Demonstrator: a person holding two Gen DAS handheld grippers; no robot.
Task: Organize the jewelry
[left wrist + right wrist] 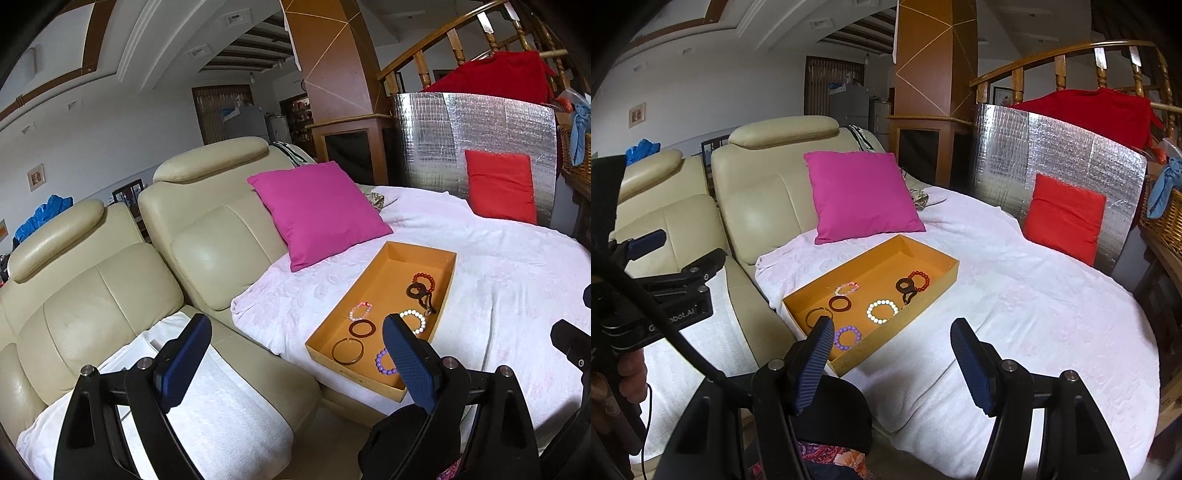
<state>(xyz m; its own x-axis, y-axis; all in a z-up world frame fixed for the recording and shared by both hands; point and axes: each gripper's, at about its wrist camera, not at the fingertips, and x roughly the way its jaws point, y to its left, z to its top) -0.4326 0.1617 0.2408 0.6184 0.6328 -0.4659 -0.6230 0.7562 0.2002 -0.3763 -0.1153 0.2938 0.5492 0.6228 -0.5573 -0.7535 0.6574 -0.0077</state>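
1. Both my tongs hang spread wide and hold nothing: the left gripper [295, 354] over the sofa seat, the right gripper [892, 354] over the near blanket.
2. Just beyond them lies the orange tray [934, 286] on the white blanket [1052, 314], holding a purple bead bracelet [847, 336], a white bead bracelet [882, 311], dark rings and a red bead bracelet [921, 279].
3. Right of the tray, the blanket is bare; a magenta pillow [860, 195] leans at its far left.
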